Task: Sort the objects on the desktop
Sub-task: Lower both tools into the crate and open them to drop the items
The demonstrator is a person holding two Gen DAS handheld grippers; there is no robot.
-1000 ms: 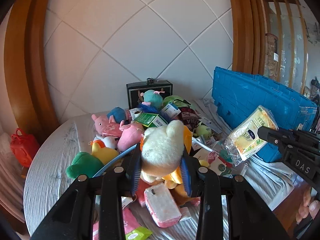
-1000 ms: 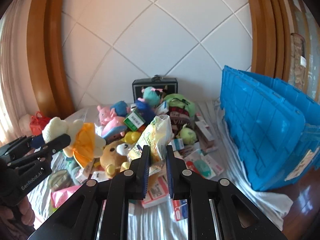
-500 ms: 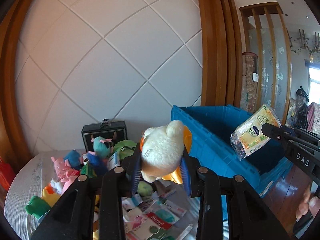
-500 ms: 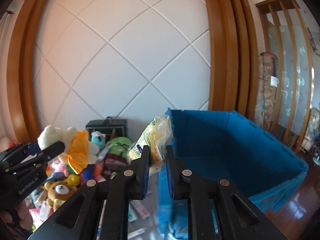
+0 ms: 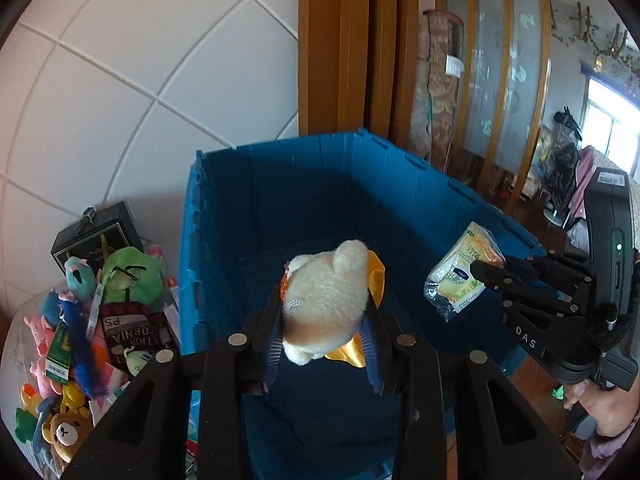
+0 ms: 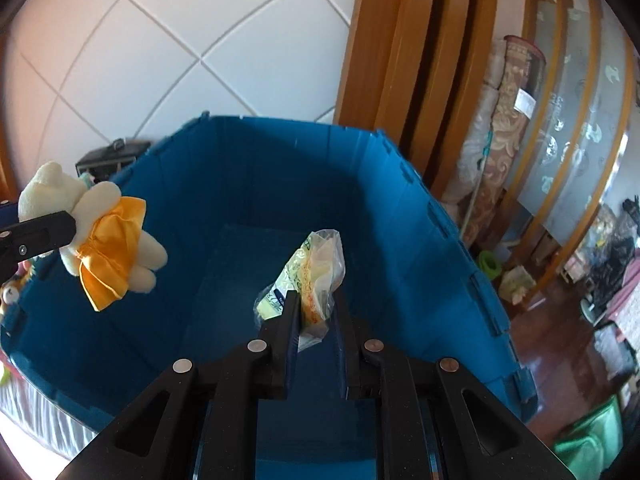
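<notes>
Since a second ago we have swung both grippers off the table pile and over the open blue bin [image 5: 224,216], which now fills both views where the toy heap did before.

Our left gripper [image 5: 324,340] is pinching a cream plush bear [image 5: 326,296] in an orange dress; its two blue-padded fingers [image 5: 272,344] press into the bear's sides. In the right wrist view the same bear [image 6: 92,228] hangs from the left gripper at the left edge, above the bin's near-left wall, with its dress hanging down.

Our right gripper [image 6: 314,320] holds a clear packet [image 6: 312,280] with yellow contents; the packet stands up between the fingers, which are close on either side of it. In the left wrist view the packet [image 5: 464,272] sticks out from the right gripper's tip over the bin's right side. Both held things are above the bin's inside, not touching its floor or walls as far as we can tell.

Outward, the bin's dark floor [image 6: 248,248] shows bare where we can see it. To the left of the bin, on the table, lies the heap of toys [image 5: 80,352], with a black box [image 5: 96,232] behind it against the white tiled wall [image 5: 120,80]. To the right of the bin stand wooden frames [image 6: 400,60] and a rolled carpet [image 6: 504,120].
</notes>
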